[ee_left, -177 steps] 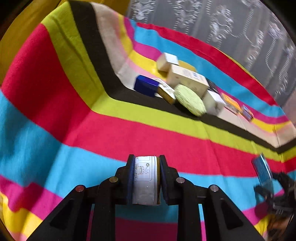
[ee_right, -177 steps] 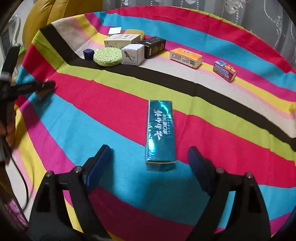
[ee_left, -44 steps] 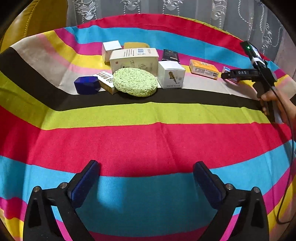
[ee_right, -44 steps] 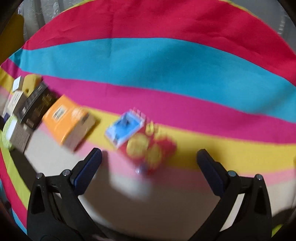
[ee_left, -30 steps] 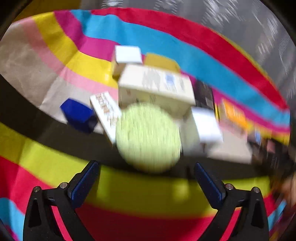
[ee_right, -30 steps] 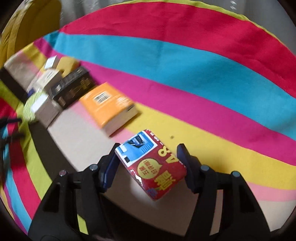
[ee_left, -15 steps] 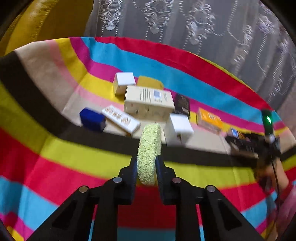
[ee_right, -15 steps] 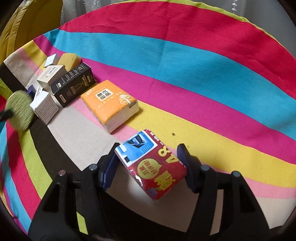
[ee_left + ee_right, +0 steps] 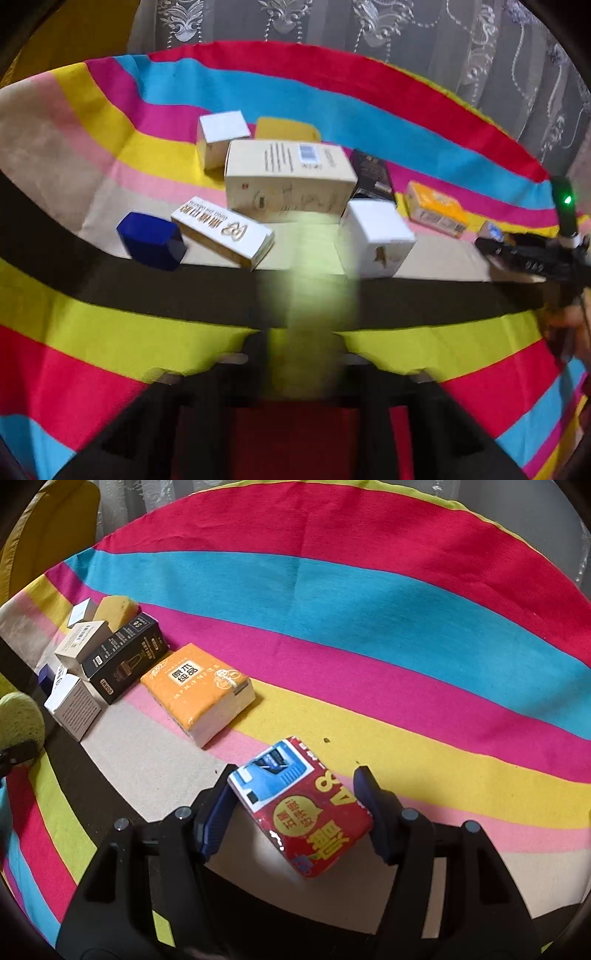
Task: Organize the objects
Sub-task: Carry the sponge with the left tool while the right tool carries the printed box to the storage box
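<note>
Mid-task: our left gripper (image 9: 301, 354) clamps the green sponge (image 9: 18, 720) (blurred), raised above the striped cloth (image 9: 332, 590); our right gripper (image 9: 291, 812) pinches the red packet (image 9: 306, 812). Several boxes (image 9: 288, 177) remain clustered.

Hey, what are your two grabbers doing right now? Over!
Left gripper shut on green sponge. Right gripper shut on red packet. Nothing in the way.

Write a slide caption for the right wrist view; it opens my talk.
Right gripper clamps a red-and-blue packet beside an orange tissue pack on striped cloth.
</note>
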The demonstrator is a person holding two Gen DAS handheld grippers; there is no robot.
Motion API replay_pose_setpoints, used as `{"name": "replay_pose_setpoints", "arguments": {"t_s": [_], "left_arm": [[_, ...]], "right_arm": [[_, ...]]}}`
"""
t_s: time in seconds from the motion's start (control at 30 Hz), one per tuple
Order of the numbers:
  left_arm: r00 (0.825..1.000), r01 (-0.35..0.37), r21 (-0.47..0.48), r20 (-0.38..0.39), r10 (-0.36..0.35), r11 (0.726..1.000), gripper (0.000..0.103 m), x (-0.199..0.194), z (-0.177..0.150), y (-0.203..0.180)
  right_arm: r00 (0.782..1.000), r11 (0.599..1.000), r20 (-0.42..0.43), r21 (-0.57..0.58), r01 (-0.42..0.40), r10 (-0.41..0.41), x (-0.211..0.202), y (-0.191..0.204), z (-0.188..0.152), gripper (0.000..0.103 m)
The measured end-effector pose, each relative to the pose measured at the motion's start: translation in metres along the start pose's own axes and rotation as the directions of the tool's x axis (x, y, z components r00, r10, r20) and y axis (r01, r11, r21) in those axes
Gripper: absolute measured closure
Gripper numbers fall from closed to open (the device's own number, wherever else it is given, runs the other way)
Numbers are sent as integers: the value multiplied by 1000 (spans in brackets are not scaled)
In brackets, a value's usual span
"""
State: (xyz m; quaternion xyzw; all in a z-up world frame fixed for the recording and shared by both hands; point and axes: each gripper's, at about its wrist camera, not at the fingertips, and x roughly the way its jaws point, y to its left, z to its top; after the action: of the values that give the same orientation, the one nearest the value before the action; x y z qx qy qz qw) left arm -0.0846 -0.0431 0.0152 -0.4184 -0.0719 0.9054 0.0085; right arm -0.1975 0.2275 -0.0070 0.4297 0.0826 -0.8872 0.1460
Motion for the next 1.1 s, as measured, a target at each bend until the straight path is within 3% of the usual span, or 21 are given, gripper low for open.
{"name": "replay_pose_setpoints", "arguments": {"t_s": [0.1,0.3,0.53,0.6,0.87,1.1], "left_arm": [[999,17,-8,52,-16,1000,87,-22,-8,-2],[998,35,0,56,-34,999,87,-63,-33,-1],[1000,-8,80,14,7,997,86,-85,-66,-9],[1000,-12,89,7,11,996,86,-92,-75,-12],[1000,10,126,-12,-8,992,86,-114,-109,-30],[999,33,168,-5,-32,985,86,-136,-127,-43]], "right_arm": [[1000,1000,1,6,11,-11,0,0,1,37],[1000,1000,14,25,5,-5,-11,12,-8,38],[1000,1000,-3,5,-22,22,-56,68,-42,38],[999,1000,8,-1,-31,31,-81,90,-65,38],[997,998,48,-32,-63,64,-160,155,-118,38],[998,997,50,-73,-36,39,-183,187,-139,38]]}}
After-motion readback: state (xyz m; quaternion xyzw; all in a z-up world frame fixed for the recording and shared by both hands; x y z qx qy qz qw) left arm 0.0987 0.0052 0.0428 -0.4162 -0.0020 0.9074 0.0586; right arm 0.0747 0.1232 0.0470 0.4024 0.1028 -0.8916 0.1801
